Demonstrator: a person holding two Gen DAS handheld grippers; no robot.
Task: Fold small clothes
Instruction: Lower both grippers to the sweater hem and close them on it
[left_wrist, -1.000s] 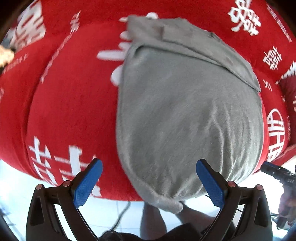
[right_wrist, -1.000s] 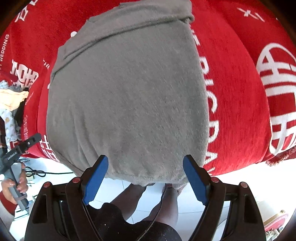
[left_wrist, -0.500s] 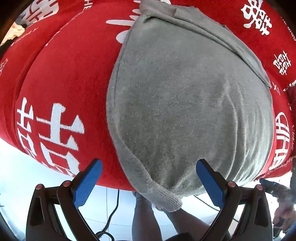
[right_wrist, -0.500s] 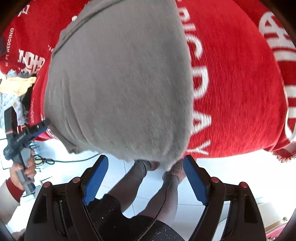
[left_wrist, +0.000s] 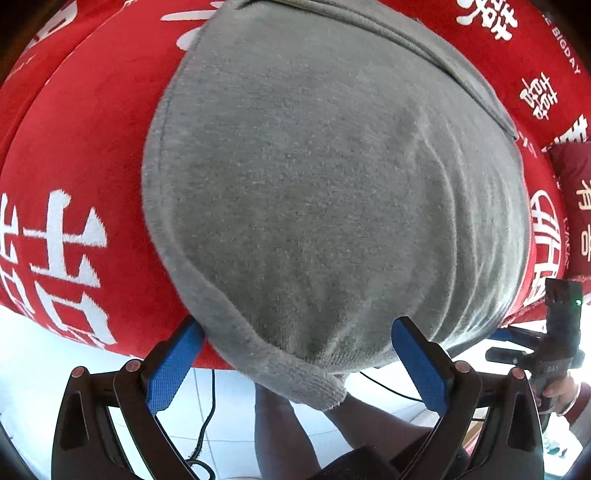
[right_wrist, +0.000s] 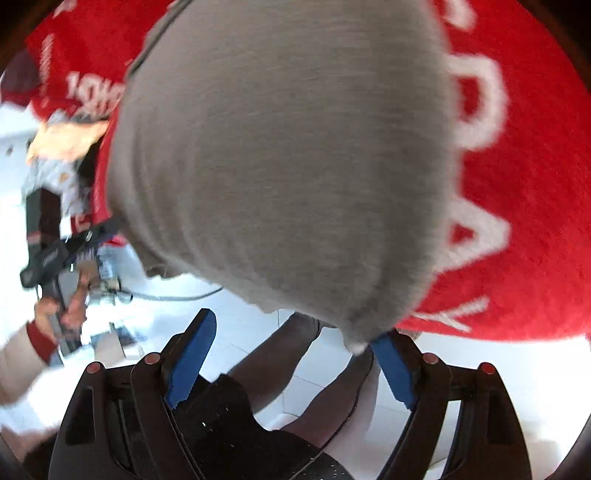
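A grey knit garment lies spread on a red cloth with white characters, its near edge hanging over the table's front. My left gripper is open, its blue fingers either side of the garment's near left corner. My right gripper is open below the garment's near right corner, which hangs close to the right finger. The other gripper shows at the edge of each view.
The red cloth ends at the table's front edge, with white floor tiles and the person's legs below. A pile of pale and yellow clothes lies at the left in the right wrist view. A dark red cushion is at the right.
Both grippers have moved down and closer to the garment's hanging near edge. The corners now sit at the fingertips. Both stay open.
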